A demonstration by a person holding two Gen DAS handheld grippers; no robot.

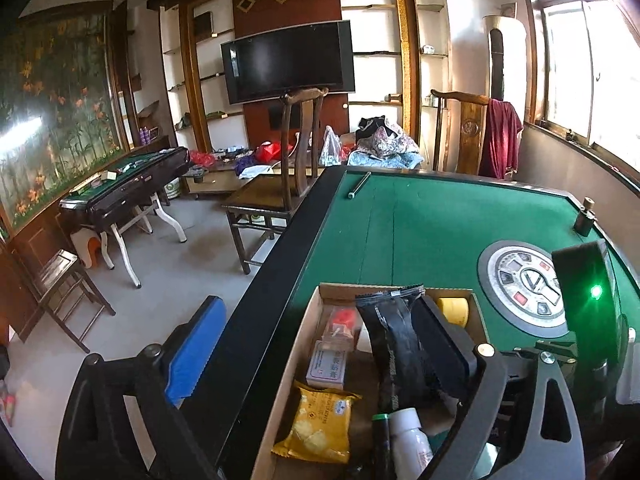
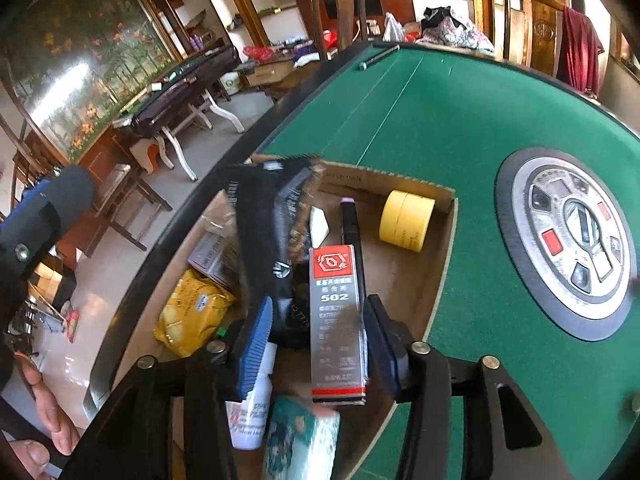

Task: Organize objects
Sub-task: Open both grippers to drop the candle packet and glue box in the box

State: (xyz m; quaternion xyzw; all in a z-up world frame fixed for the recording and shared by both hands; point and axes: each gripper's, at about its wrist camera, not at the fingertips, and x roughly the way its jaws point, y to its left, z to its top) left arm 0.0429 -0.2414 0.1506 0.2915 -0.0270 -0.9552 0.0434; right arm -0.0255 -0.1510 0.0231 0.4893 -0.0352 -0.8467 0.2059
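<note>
**Sorting box: both grippers over contents**

Cardboard box point(image 2: 436, 256) sits on green table point(image 2: 460, 120). Right gripper point(image 2: 320, 344) jaws part-open around the silver 502 glue carton point(image 2: 338, 320); contact unclear. Left gripper point(image 1: 316, 344) jaws wide, black packet point(image 1: 394, 336) between them, ungripped.

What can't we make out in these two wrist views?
- black packet: right wrist view, motion blur, print unreadable.
- white bottle: left wrist view, cut off by the bottom edge, label unreadable.
- tissue pack: right wrist view, blurred and cut off by the bottom edge.
- cardboard box: left wrist view, near end runs past the bottom edge, so its full contents cannot be told.
</note>
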